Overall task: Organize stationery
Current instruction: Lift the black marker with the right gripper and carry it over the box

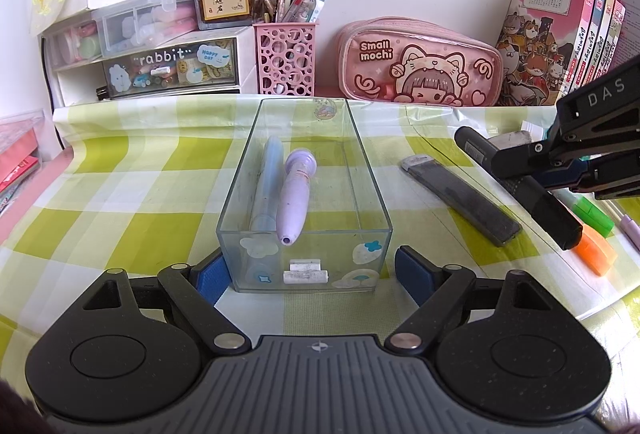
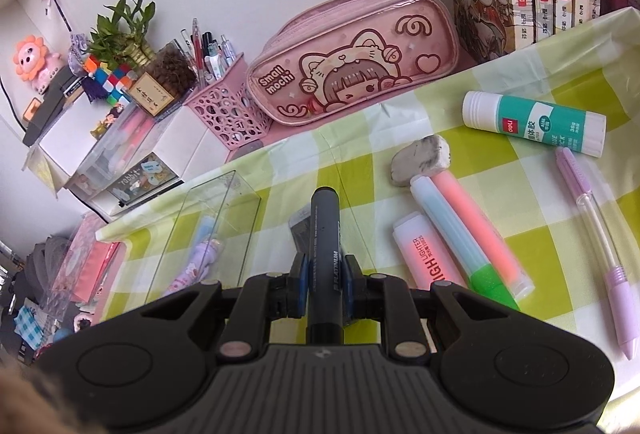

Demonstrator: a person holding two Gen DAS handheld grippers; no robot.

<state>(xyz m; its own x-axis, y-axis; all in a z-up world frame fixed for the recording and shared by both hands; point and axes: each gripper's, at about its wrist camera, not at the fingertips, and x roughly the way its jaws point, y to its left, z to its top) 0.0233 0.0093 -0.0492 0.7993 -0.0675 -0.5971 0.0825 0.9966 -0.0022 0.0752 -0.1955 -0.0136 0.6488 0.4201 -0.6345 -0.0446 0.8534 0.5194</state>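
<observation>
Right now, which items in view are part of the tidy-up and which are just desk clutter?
In play:
clear box, left gripper straddling its near end
black marker, clamped in right gripper
purple pen and blue pen, already in the box
loose on the cloth: glue stick, eraser, highlighters, lilac pencil

Clutter:
pink pencil case
pink pen holder
books

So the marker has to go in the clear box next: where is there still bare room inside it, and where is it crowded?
Inside the clear box, the right half, between the purple pen and the right wall, is bare. The left side is taken by the purple pen and the blue pen. Outside, the cloth to the right is crowded with the dark case, the highlighters and the eraser.
</observation>
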